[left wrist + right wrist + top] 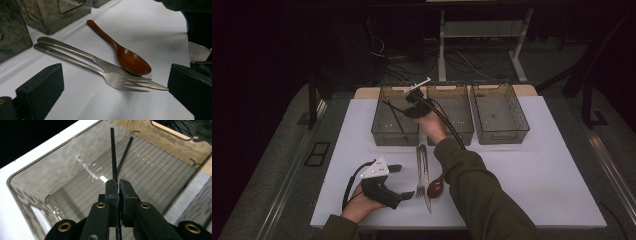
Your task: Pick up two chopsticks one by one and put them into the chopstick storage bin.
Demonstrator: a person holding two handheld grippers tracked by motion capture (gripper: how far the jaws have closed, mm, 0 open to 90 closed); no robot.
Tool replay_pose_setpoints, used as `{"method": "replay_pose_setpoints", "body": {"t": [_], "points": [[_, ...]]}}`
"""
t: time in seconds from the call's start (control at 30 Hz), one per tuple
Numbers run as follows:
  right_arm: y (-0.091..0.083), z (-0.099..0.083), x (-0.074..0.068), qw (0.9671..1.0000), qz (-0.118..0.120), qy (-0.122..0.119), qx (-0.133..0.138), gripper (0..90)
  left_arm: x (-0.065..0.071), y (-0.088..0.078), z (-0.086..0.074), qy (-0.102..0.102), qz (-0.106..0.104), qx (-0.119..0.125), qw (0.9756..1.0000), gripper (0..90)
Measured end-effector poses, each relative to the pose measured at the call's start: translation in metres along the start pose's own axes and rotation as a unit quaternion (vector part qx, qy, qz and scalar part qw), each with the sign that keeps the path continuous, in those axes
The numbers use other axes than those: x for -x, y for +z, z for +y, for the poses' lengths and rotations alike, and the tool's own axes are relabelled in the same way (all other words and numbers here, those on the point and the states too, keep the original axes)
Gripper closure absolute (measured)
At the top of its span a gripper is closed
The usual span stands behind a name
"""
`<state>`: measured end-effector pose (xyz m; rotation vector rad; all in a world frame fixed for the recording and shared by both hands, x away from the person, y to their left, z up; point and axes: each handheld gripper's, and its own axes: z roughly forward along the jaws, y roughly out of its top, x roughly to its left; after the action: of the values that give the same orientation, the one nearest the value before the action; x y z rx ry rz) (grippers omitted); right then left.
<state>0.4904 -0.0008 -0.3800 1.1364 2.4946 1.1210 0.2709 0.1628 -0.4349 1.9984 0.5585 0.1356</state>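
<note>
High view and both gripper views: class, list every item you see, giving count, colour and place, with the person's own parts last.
Bins: three, clear smoky plastic, in a row at the table's far edge.
Chopsticks: two, black, over the left bin, clamped in the right gripper.
Fork: one, silver, centre of the table.
Knife: one, silver, touching the fork.
Spoon: one, brown wood, beside the knife.
Table: one, white.
Left gripper: black, open, near the cutlery.
Right gripper: black, shut.
</note>
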Motion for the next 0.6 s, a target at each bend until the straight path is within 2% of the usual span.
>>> {"method": "replay_pose_setpoints", "body": {"t": [0.2, 0.4, 0.6], "points": [[0.008, 0.003, -0.001, 1.0, -0.004, 0.001, -0.004, 83.7, 0.0, 0.0, 0.0, 0.0, -0.002, 0.0, 1.0, 0.0], [0.003, 0.004, -0.001, 0.9999, 0.008, 0.001, 0.008, 71.9, 0.0, 0.0, 0.0, 0.0, -0.002, 0.001, 1.0, 0.0], [-0.006, 0.005, -0.004, 0.9991, 0.034, -0.014, 0.023, 62.1, 0.0, 0.0, 0.0, 0.0, -0.001, 0.0, 1.0, 0.0]]}}
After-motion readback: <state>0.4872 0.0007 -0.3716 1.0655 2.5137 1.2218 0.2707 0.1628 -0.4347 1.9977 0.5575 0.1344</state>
